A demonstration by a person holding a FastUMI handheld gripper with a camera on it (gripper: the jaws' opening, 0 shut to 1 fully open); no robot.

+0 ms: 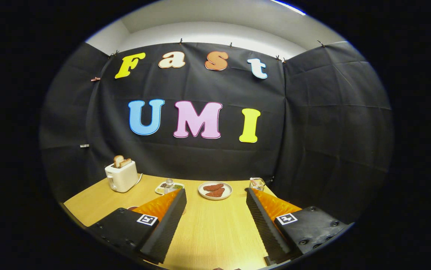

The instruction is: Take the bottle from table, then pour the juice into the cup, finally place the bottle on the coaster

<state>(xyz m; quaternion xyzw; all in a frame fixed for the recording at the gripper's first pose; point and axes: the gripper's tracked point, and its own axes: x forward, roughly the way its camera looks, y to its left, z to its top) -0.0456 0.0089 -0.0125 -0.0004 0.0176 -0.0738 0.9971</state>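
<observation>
Now gripper (215, 193) wide open over bare table (215, 232), plate (215, 190) just beyond its fingers

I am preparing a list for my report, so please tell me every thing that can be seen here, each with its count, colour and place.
table: one, light wood, under everything.
toaster: one, cream white, on the table's far left, with two brown bread slices standing in it.
small tray: one, pale, beyond the left finger, right of the toaster; a small clear container stands on it.
plate: one, white, beyond the gap between the fingers, holding two reddish-brown pieces of food.
wire basket: one, metal, far right by the wall.
gripper: one, fingers open, nothing between them.
</observation>
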